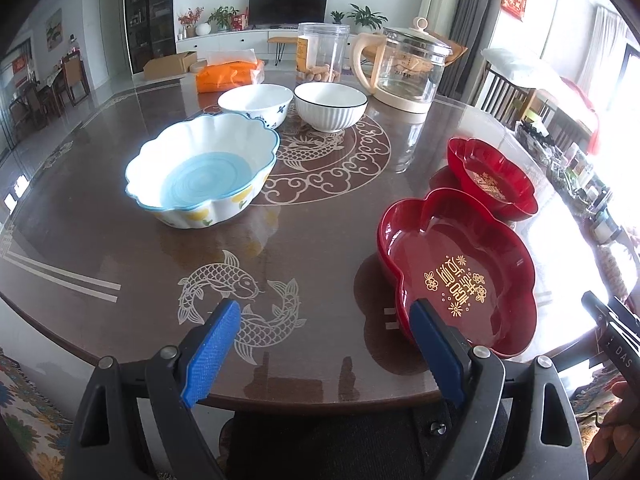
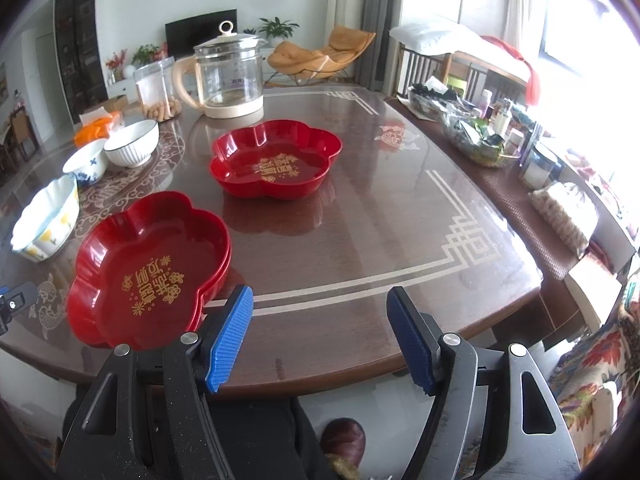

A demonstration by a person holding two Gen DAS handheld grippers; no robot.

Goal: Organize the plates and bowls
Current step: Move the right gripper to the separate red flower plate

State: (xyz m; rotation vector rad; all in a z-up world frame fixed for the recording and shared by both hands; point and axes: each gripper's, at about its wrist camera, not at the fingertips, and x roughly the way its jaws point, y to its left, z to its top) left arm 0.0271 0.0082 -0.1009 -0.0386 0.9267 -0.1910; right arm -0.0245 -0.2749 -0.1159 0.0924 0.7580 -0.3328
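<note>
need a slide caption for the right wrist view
Open right gripper faces two red flower-shaped plastic plates on a glossy brown table.

home living-dining room | television | dining table | lounge chair

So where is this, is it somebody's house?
Most likely yes, a home's living and dining room. There is a TV on a low cabinet with potted plants beside it, an orange lounge chair, and a big dining table with bowls, red plates and a glass kettle.
</note>
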